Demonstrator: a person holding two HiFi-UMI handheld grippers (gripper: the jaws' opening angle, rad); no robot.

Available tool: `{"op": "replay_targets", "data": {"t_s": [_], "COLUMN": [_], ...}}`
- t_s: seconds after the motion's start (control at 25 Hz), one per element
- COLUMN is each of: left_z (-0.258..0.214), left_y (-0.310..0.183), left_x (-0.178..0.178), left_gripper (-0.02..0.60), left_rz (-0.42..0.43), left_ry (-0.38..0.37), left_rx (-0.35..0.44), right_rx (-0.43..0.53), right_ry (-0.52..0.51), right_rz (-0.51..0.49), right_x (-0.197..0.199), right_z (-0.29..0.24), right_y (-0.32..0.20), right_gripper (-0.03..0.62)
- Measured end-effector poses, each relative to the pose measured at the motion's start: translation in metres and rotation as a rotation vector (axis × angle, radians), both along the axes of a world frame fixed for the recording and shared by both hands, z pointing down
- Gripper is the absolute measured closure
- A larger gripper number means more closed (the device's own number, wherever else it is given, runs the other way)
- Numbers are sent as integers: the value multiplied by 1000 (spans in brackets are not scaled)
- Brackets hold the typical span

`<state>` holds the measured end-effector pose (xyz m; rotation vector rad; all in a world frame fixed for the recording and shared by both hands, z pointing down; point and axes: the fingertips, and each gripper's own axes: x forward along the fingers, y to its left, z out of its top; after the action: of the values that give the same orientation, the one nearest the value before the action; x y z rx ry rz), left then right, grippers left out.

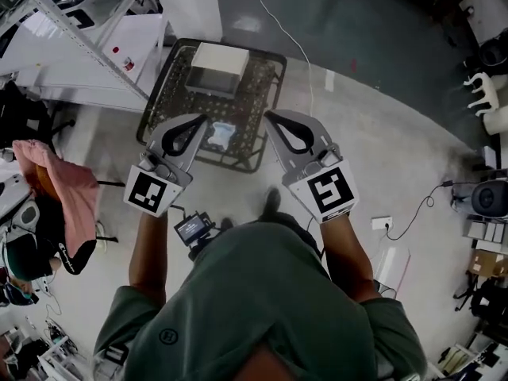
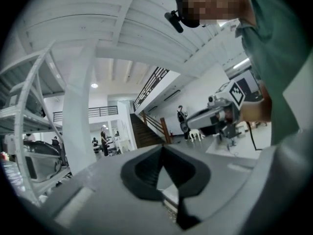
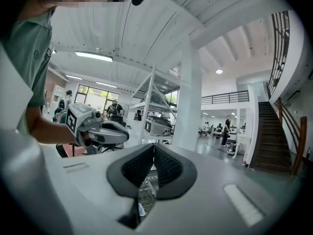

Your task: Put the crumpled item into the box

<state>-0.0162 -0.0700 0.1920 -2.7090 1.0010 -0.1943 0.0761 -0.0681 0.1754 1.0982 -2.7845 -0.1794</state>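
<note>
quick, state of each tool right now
left tool: closed, holding nothing
right tool: closed, holding nothing

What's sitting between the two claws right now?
The crumpled item, lying on the mesh tray between left claw and right claw, closer to the left one. Head view shows it.

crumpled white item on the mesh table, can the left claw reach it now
Probably yes: nothing lies between the left claw and the crumpled white item, but its shut jaws must open first.
</note>
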Motion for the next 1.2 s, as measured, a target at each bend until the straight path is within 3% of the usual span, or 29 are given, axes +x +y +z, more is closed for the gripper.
{"op": "replay_targets", "data": {"t_s": [0.36,0.6,1.2], "left_z": [47,82,217], "left_y": [-72,-95,-165], "left_x": [15,14,-36], "left_gripper": [580,580,580], "left_rz": [-144,-208,-242], "left_ry": [-27,-38,7], "left_rx": [-74,-145,-315], "right_rx": [-45,-93,-207], "right_ry": [-17,-11,38], "right_rz": [-131,-178,-172], "right_x": [17,16,-38], "right_z": [28,51,147], "right_y": [-83,-111,-179], "right_gripper": [586,586,586]}}
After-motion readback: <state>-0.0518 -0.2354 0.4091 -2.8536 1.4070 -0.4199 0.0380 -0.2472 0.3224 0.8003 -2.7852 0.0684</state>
